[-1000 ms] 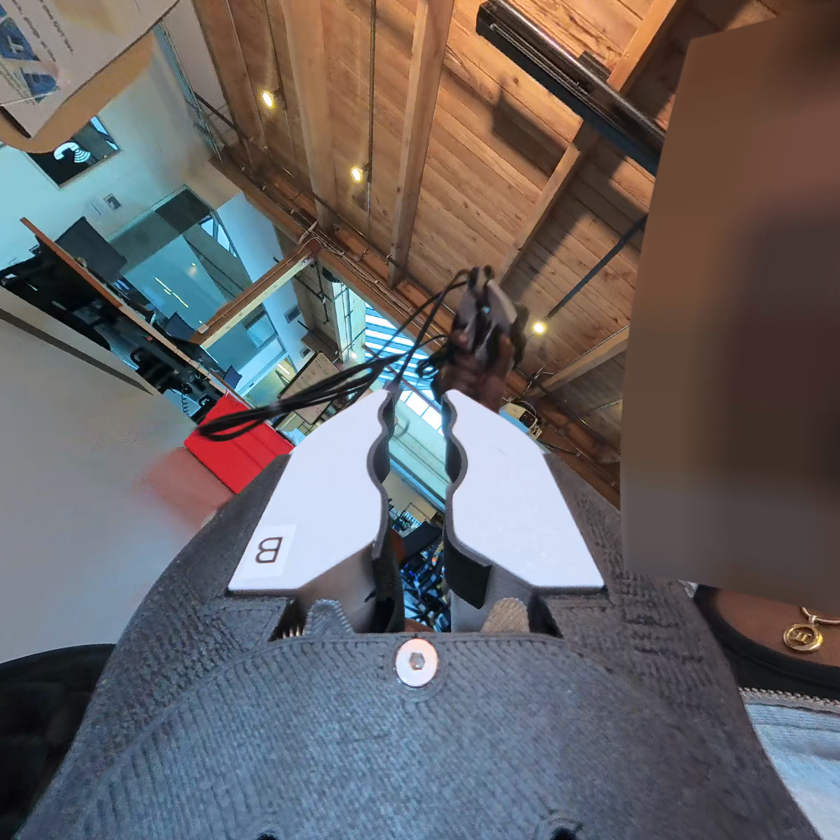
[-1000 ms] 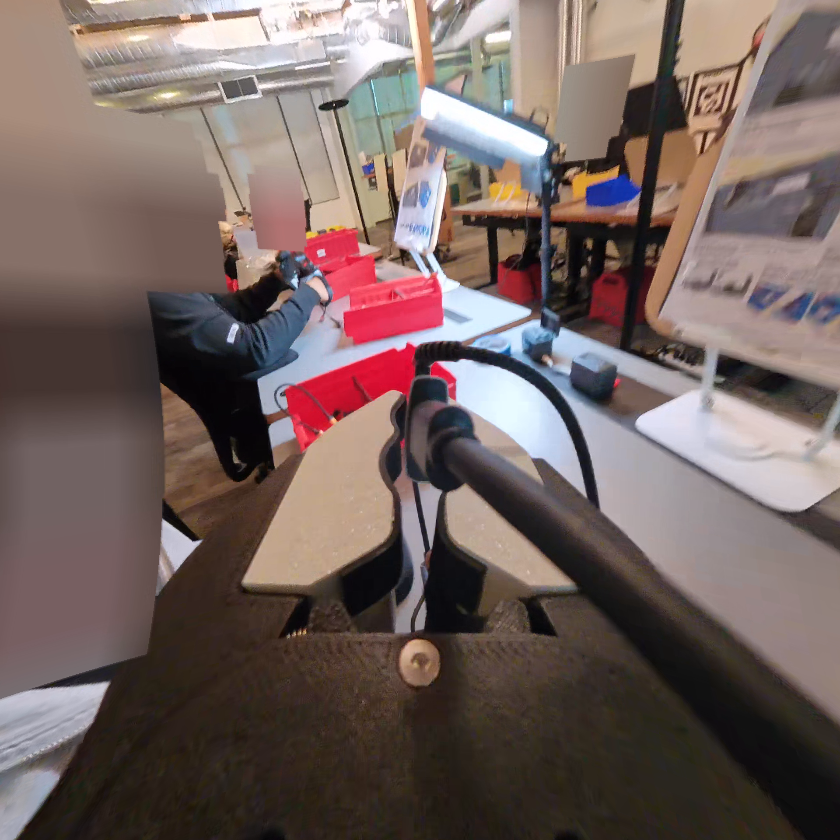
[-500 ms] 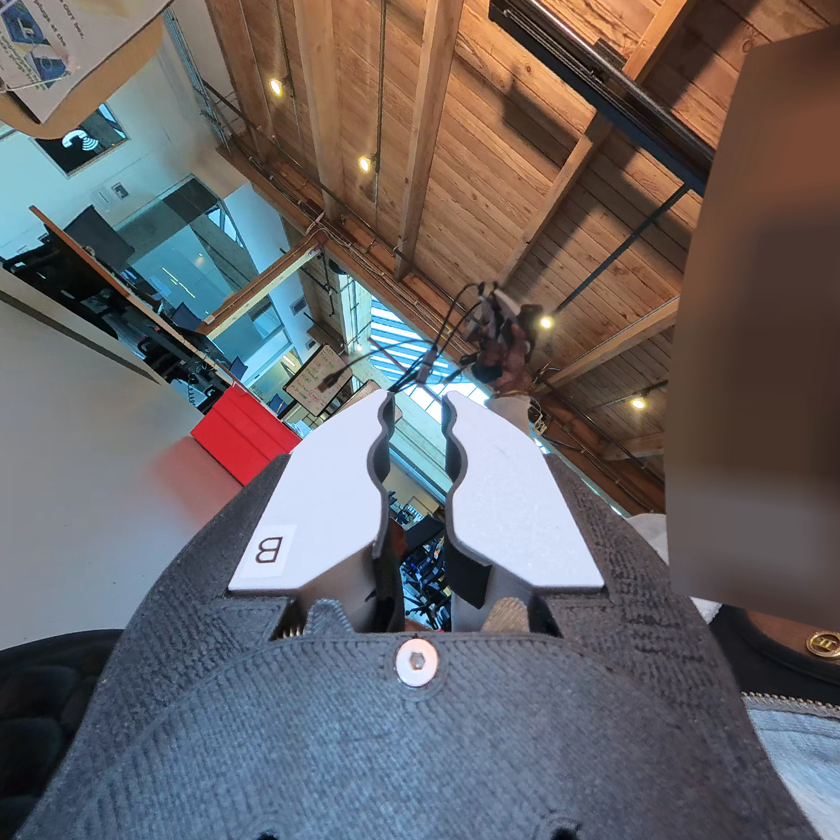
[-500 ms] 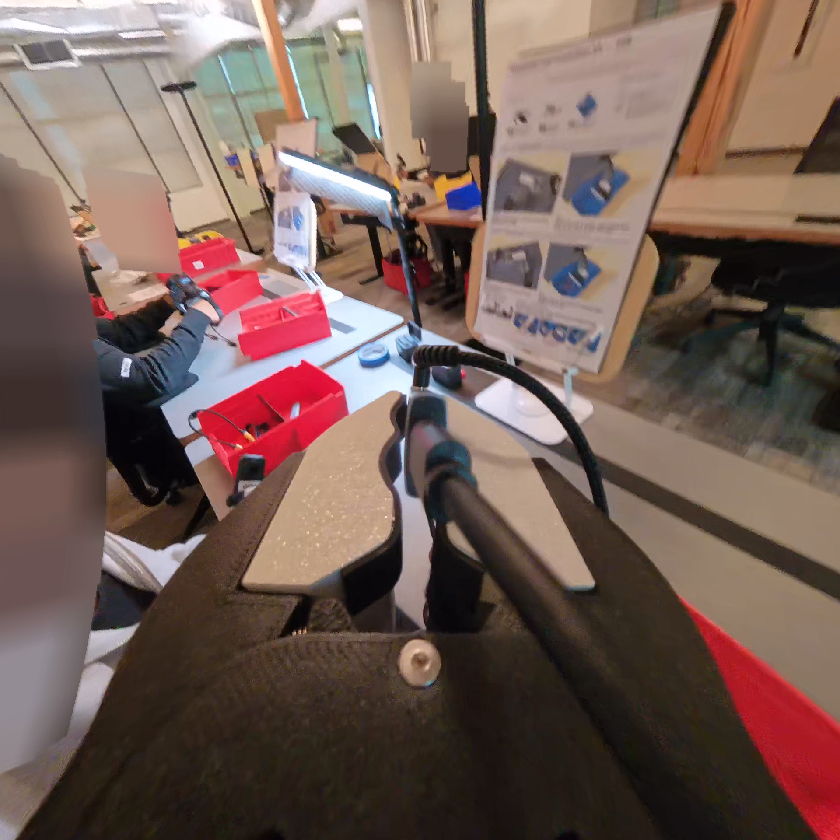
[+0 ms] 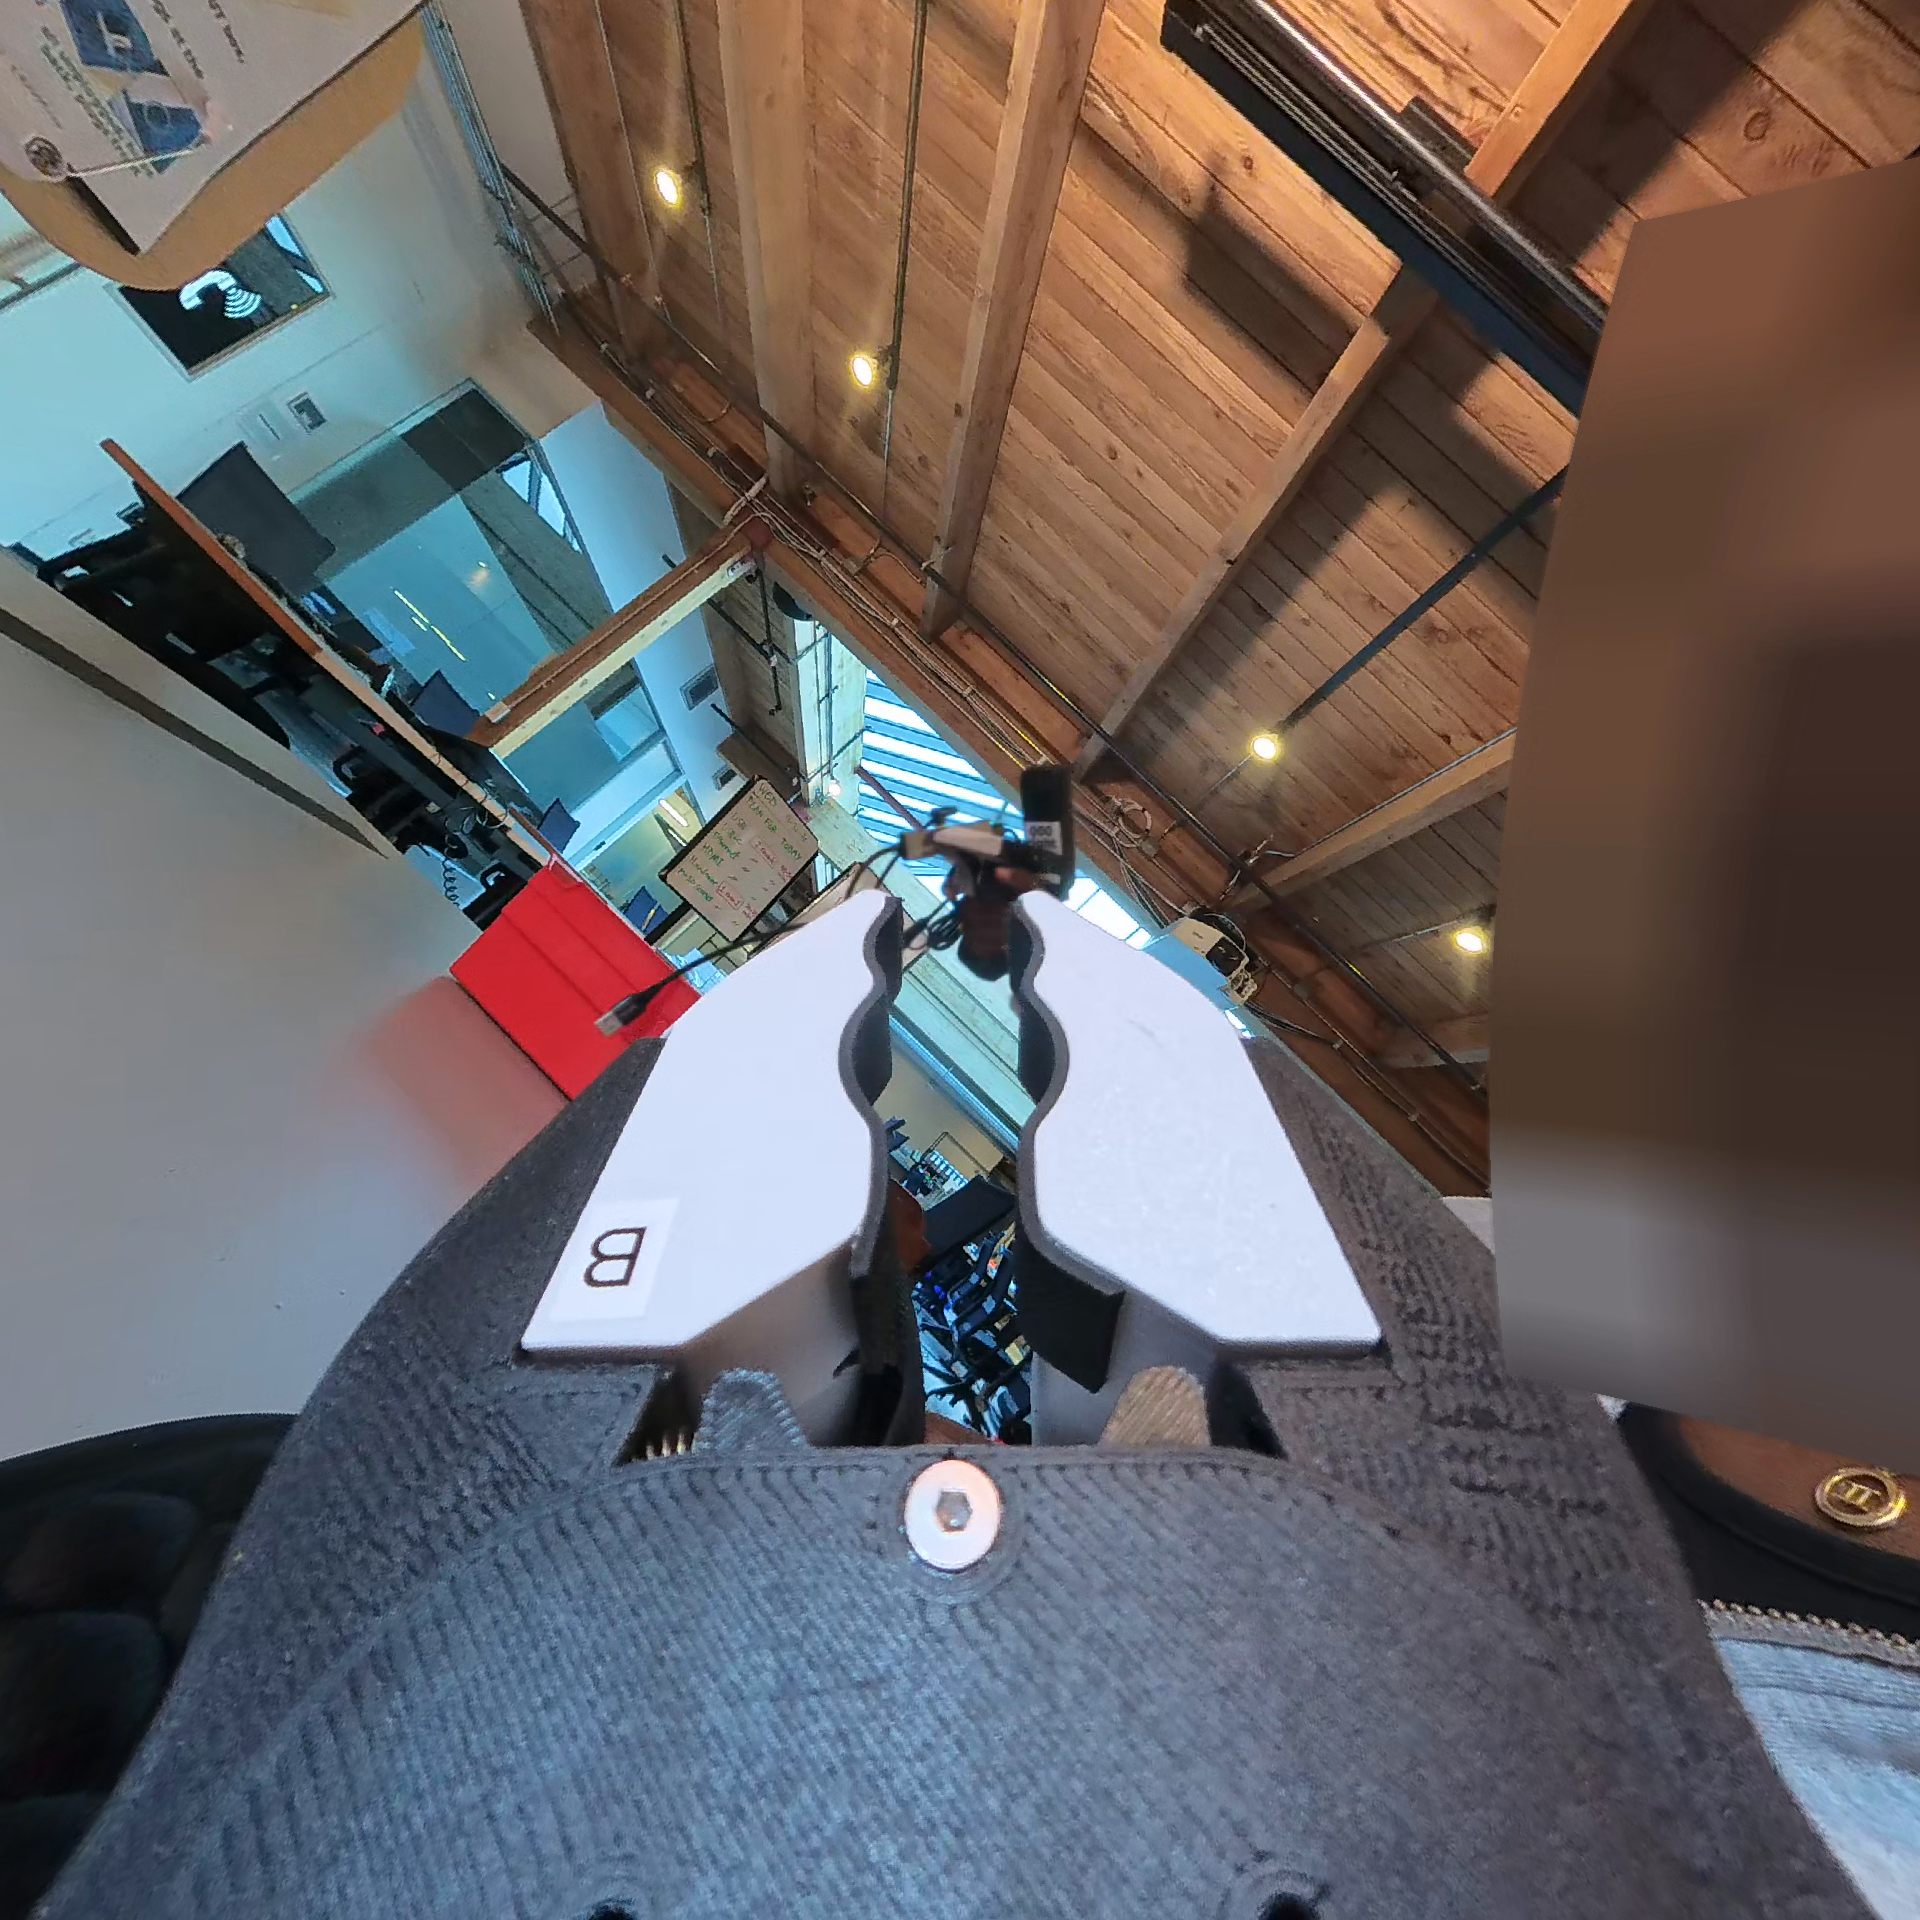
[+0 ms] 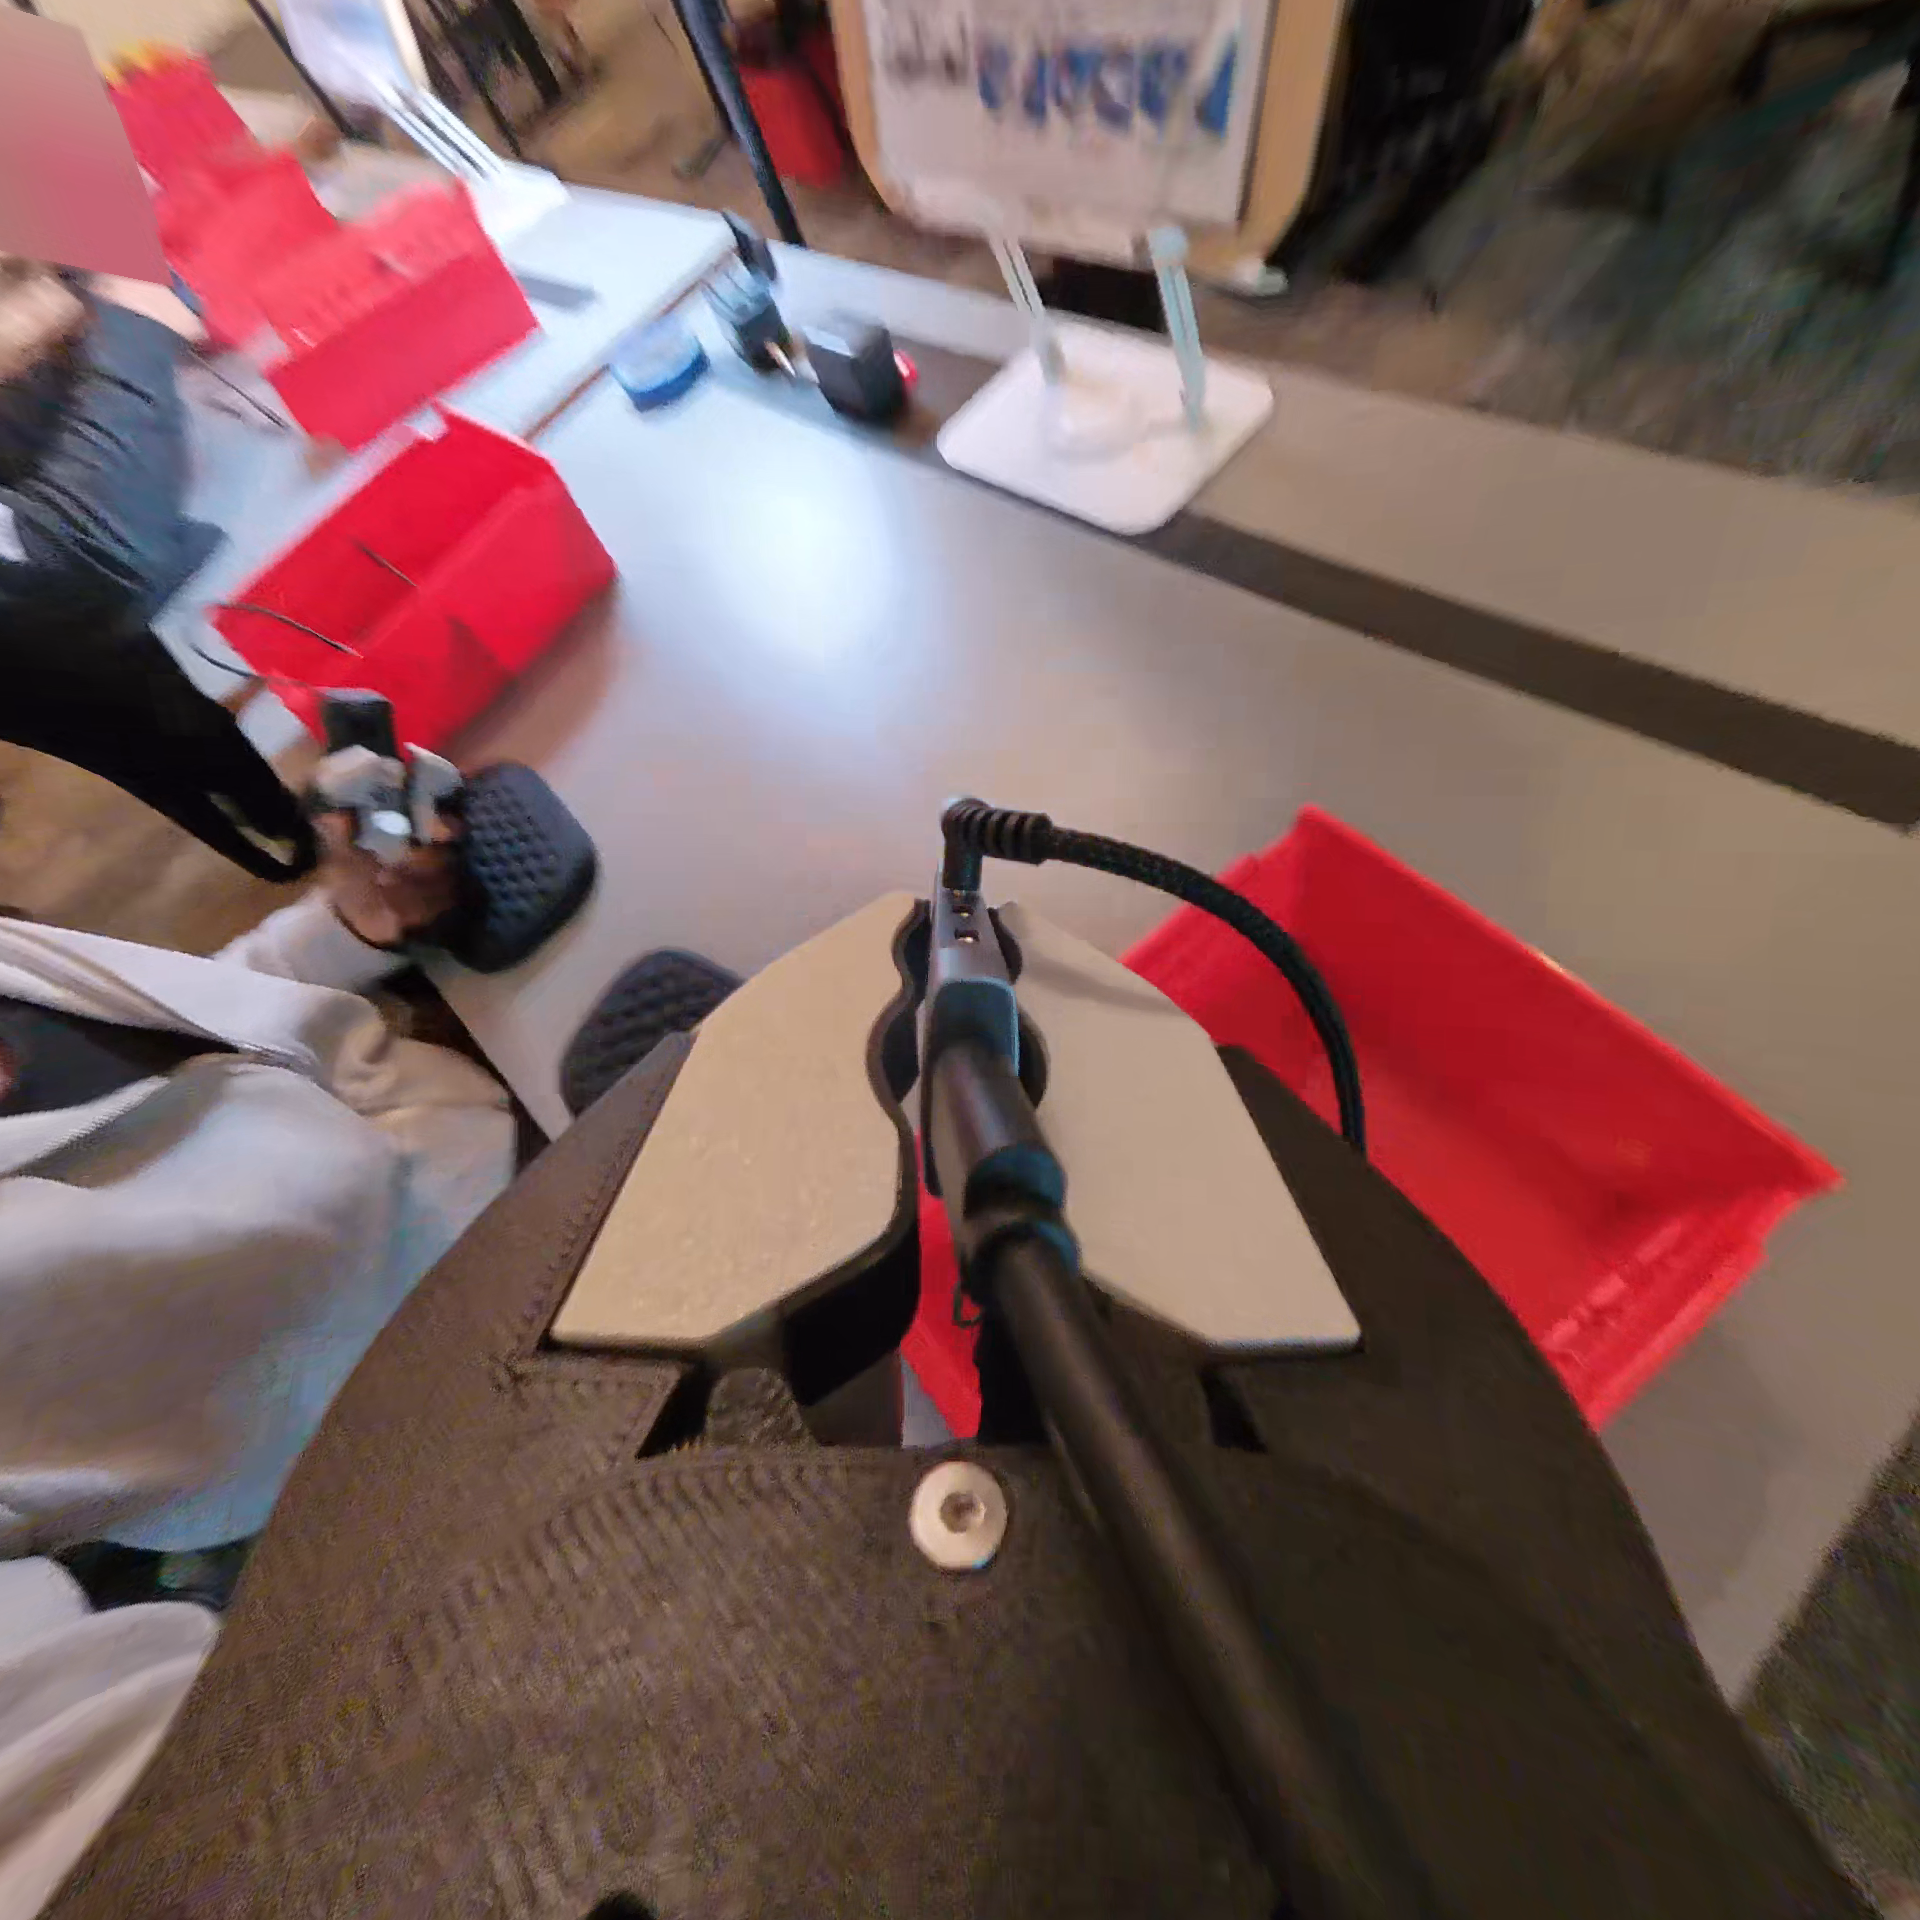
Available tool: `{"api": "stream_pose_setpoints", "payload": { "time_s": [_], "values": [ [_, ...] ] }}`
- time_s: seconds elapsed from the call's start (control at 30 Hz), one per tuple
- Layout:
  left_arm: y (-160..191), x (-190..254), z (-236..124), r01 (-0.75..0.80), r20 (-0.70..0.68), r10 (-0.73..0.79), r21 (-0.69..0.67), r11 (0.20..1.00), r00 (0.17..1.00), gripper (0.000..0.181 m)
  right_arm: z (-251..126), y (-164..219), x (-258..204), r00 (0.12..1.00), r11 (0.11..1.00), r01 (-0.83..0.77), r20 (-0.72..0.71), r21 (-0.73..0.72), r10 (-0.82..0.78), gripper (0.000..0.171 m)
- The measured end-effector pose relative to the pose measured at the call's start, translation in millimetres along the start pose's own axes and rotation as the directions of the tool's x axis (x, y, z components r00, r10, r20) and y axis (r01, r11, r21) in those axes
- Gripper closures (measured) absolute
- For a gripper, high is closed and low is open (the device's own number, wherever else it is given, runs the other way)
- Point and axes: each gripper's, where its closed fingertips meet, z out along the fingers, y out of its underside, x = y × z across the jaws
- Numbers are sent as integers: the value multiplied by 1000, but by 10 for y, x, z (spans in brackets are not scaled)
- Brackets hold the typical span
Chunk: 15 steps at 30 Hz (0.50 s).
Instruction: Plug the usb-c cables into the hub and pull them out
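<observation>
In the right wrist view my right gripper (image 6: 961, 914) is shut on a slim grey hub (image 6: 971, 997). A black braided cable (image 6: 1195, 883) is plugged into the hub's far end and curves right and down. The hub's thick black lead (image 6: 1091, 1403) runs back over the gripper. My left gripper (image 5: 951, 914) points up at the wooden ceiling, with its fingers apart and nothing between them. It also shows in the right wrist view (image 6: 379, 795), held by a hand at the table's left edge. The right gripper shows far off in the left wrist view (image 5: 987, 847), with thin cables hanging and a loose plug (image 5: 623, 1018).
A red bin (image 6: 1455, 1091) sits on the grey table (image 6: 831, 623) just below and right of the hub. A second red bin (image 6: 436, 582) is at the left, and a white sign stand (image 6: 1101, 436) at the back. A person in dark sleeves (image 6: 94, 499) is at the far left.
The right gripper has swung down with the hub, from facing the room to facing the table and the red bin. The left gripper stays pointed upward with the same gap.
</observation>
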Motion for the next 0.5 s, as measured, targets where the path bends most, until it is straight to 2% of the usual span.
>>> {"api": "stream_pose_setpoints", "payload": {
  "time_s": [0.1, 0.17, 0.3, 0.37, 0.5],
  "values": [
    [-4, -17, 3, 9, 8, -9, 2, 1000, 1000, 161, 131, 256, 360, 987, 992, 8, -157, -129, -29, 161],
    [-3, -21, 5, 10, 9, -10, 1, 1000, 1000, 161, 184, 507, 591, 955, 957, 12, -280, -289, -96, 162],
    [-2, -27, 6, 13, 11, -13, 1, 1000, 1000, 161, 489, 1046, 583, 959, 829, 44, -210, -557, -192, 161],
    [-1, -25, 5, 14, 11, -14, 1, 1000, 1000, 161, 650, 1319, 552, 974, 755, 30, -151, -655, -170, 161],
    [1, -18, 4, 13, 8, -13, -1, 1000, 1000, 161, 1016, 1714, 585, 995, 695, 2, -70, -719, -76, 161]
  ]
}}
